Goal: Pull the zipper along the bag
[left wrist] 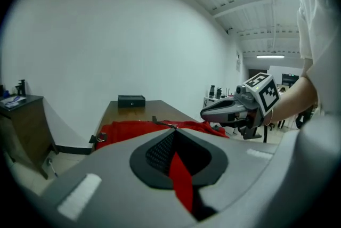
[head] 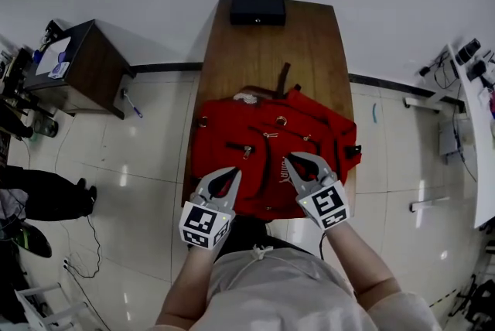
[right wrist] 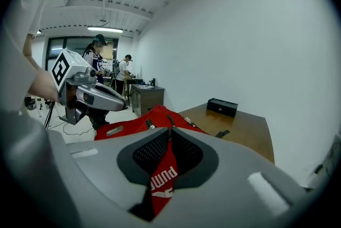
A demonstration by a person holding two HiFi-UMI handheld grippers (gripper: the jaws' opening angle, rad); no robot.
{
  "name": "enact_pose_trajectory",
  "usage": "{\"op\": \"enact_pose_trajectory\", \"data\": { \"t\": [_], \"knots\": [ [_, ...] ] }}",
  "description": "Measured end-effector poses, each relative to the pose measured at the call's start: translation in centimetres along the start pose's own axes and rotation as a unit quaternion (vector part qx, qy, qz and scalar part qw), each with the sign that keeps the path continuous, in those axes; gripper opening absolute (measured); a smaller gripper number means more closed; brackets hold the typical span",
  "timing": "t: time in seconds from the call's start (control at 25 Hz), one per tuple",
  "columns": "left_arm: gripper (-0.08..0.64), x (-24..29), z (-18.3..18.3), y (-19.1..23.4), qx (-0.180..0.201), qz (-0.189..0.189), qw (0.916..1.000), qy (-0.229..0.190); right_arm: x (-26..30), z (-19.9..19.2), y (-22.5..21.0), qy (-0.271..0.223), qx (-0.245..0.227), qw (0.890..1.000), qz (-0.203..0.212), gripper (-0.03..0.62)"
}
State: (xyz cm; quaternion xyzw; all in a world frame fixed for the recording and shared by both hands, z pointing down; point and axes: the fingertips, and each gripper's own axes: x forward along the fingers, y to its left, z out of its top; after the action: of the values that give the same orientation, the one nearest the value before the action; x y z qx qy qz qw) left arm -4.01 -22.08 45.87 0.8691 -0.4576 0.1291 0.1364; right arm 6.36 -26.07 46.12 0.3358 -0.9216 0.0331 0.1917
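Head view | left hand-held gripper point(head: 233, 172) jaws together | right hand-held gripper point(head: 288, 160) jaws together | both over red backpack point(head: 255, 119) on bench point(head: 309, 51)

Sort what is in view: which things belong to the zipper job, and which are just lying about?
Job in hand:
- red backpack
- left claw, shut and empty
- right claw, shut and empty

Lying about:
- black box at the far end of the wooden table
- side cabinet on the floor
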Motion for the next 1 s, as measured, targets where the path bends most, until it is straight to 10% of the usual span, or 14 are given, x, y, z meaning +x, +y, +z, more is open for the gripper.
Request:
{"op": "enact_pose_trajectory", "data": {
  "t": [0.6,1.0],
  "knots": [
    [0.006,9.8,0.2,2.0,0.036,-0.080,0.9942,0.061,8.6,-2.8,-3.0,0.074,-0.065,0.990,0.097,0.155],
    [0.008,11.6,-0.8,1.4,0.029,-0.105,0.9903,0.087,9.1,-3.1,-1.1,0.083,-0.140,0.970,0.181,0.017]
  ]
}}
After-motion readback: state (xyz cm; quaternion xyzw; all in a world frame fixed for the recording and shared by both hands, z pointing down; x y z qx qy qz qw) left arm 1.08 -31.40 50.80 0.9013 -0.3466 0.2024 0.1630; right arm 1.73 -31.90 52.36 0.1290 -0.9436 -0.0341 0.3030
